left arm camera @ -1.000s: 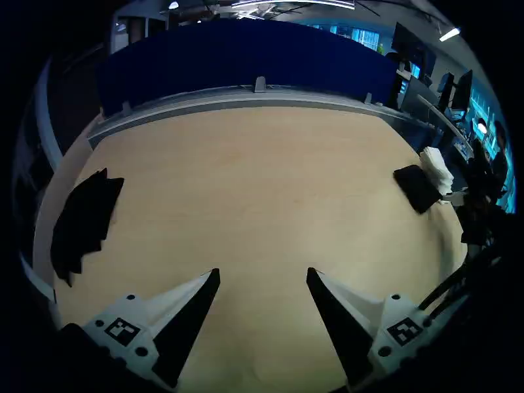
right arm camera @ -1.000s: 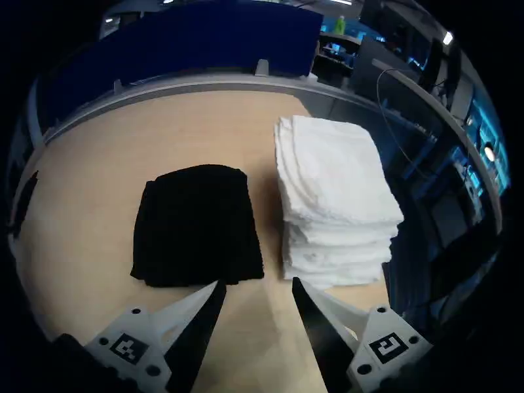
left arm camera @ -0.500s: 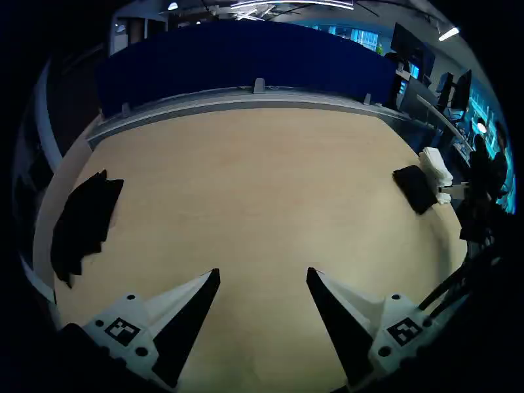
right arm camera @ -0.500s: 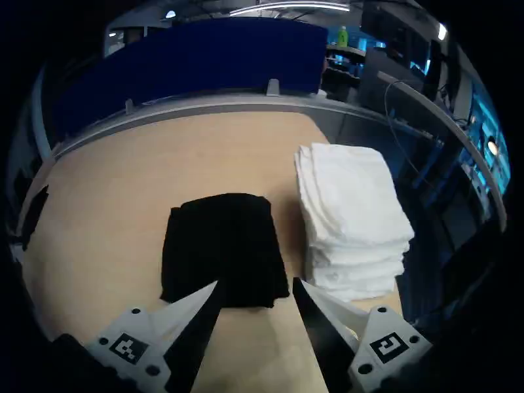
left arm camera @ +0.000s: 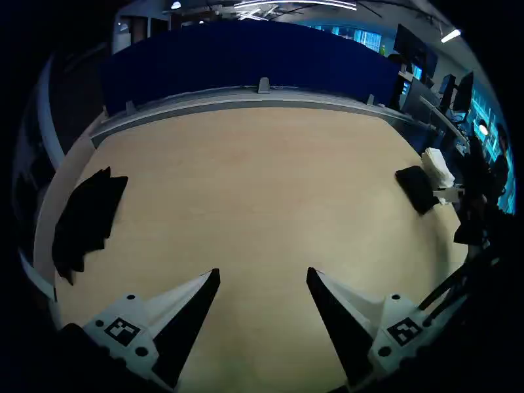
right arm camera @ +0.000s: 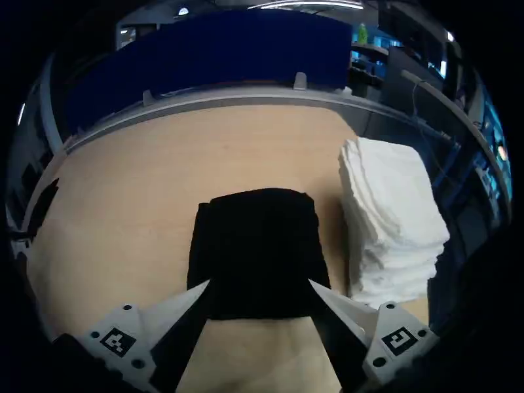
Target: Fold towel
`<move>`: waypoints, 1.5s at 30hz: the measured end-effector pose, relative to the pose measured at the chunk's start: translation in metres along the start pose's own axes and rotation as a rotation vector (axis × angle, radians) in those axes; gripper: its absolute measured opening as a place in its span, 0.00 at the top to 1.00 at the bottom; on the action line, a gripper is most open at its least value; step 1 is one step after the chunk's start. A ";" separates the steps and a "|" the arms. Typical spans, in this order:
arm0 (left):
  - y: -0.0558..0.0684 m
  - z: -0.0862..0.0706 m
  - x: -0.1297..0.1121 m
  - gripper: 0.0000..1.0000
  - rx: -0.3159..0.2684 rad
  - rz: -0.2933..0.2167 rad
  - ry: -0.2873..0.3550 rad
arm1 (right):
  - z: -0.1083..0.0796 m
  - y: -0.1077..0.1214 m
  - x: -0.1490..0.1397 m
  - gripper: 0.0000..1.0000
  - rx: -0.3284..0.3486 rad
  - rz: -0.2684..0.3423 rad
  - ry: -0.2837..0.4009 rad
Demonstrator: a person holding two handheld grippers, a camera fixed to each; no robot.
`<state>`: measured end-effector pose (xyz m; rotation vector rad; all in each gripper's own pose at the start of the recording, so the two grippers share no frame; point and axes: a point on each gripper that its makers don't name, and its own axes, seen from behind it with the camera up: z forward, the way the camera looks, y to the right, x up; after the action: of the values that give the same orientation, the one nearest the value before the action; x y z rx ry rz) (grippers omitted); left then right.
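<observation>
A folded black towel lies flat on the desk as a neat rectangle. Just beside it, on its right in the right gripper view, stands a tall stack of folded white towels. Well apart, near the desk's opposite end, a rumpled black towel lies loosely bunched.

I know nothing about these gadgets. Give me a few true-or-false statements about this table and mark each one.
1. A stack of white towels sits right beside the folded black towel. True.
2. The left gripper holds a towel. False: its fingers are open over bare table.
3. A loose black cloth lies near the table's edge in the left gripper view. True.
4. The right gripper reaches over the stack of white towels. False: its spread fingers flank the folded black towel's near edge.
</observation>
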<state>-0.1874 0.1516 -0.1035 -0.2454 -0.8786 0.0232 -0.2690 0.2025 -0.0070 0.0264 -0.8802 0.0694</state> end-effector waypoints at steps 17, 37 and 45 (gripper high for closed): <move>-0.004 0.004 0.001 0.02 0.004 0.002 -0.006 | 0.015 -0.001 -0.011 0.04 0.006 -0.028 -0.040; -0.016 0.002 0.003 0.02 0.035 -0.018 -0.006 | 0.063 0.002 0.059 0.04 0.010 -0.036 -0.008; -0.018 0.000 0.002 0.02 0.039 -0.018 -0.006 | 0.077 0.003 0.052 0.04 0.005 -0.025 -0.039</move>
<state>-0.1877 0.1340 -0.0976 -0.2010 -0.8859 0.0246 -0.2952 0.2040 0.0818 0.0433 -0.9181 0.0479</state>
